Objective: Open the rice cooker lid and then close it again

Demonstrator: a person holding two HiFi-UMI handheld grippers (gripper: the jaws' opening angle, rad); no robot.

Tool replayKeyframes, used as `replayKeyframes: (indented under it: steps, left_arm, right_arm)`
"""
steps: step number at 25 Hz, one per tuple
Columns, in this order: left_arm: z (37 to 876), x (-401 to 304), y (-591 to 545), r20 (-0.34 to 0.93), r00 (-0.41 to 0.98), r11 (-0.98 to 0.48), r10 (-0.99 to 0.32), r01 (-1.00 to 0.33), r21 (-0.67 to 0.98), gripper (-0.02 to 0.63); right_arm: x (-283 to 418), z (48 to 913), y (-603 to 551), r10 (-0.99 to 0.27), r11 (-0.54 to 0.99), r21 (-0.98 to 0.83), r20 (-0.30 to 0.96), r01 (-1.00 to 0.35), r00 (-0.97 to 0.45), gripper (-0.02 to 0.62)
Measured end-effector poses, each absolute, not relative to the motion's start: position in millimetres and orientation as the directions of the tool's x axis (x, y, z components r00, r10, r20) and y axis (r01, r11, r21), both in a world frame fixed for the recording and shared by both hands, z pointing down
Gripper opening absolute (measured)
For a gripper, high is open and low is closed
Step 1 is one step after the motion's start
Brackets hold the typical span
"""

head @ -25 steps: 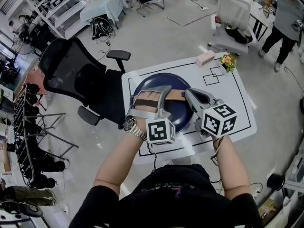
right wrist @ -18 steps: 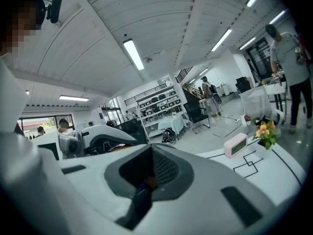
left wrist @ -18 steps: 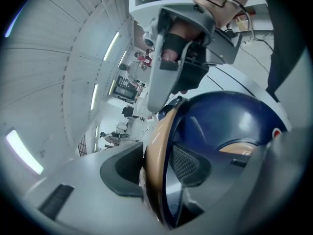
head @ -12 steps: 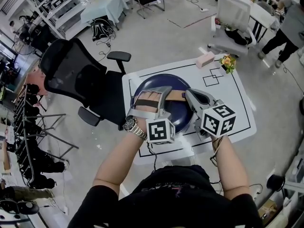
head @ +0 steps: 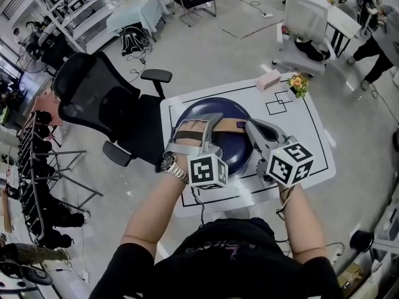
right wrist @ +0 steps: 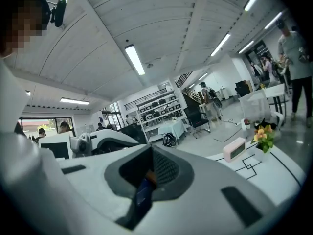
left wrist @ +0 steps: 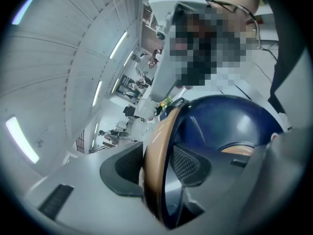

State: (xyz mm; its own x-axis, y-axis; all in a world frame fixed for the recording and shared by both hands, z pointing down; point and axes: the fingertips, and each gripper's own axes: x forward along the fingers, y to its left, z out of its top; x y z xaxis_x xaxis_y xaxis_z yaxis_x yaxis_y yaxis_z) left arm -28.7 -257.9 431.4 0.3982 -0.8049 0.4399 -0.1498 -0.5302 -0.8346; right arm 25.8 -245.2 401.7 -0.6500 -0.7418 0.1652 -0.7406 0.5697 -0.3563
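A dark blue, domed rice cooker (head: 215,104) stands on the white table (head: 312,136) with its lid down. Its tan handle (head: 194,132) arches over the top. My left gripper (head: 198,124) reaches over the near left of the dome and is shut on that handle. In the left gripper view the tan handle (left wrist: 155,141) sits pinched between the two pads of the left gripper (left wrist: 156,168), with the blue dome (left wrist: 230,126) behind. My right gripper (head: 249,124) is shut at the cooker's right side and holds nothing. The right gripper (right wrist: 146,180) shows closed in its own view.
A pink clock (head: 269,78) and a small pot of flowers (head: 299,81) stand at the table's far edge, also visible as clock (right wrist: 234,149) and flowers (right wrist: 264,133). A black office chair (head: 103,104) stands left of the table; a white chair (head: 305,23) stands beyond.
Neither gripper has visibly moved and the cooker lid stays down. A person at the far right of the room has walked on.
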Motion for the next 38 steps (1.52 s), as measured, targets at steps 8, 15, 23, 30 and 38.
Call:
replayKeyframes:
  steps: [8,15,23,30,38]
  left_arm:
    - [405.3,-44.6,-258.6,0.405,0.429,-0.544,-0.807,-0.274,-0.793,0.166]
    - [373.6,-72.9,-259.5,0.344,0.461,-0.547,-0.818,-0.435,-0.716,0.166]
    - [346.8,-112.8,-256.8,0.245,0.484,-0.523,-0.84,-0.601,-0.605,0.166]
    - [327.5,-159.3,-254.4,0.163,0.468,-0.483,-0.869,-0.724,-0.492,0.156]
    - [320.5,-207.0,-255.1,0.103,0.401,-0.407,-0.91,-0.823,-0.397,0.137]
  right_arm:
    - [50.7,358.0,-239.6,-0.788,0.561,-0.329,0.069,-0.759,-0.612,0.002]
    - [59.1,344.2,-240.3,-0.808,0.544,-0.321,0.049,-0.775,-0.588,0.002]
    - [40.8,339.6,-238.6,-0.8,0.559,-0.312,0.041,-0.768,-0.599,0.002]
    - [8.8,335.2,-235.6,-0.776,0.591,-0.301,0.043,-0.749,-0.63,0.002]
    - [-30.6,337.3,-235.9,-0.738,0.637,-0.297,0.033,-0.712,-0.674,0.002]
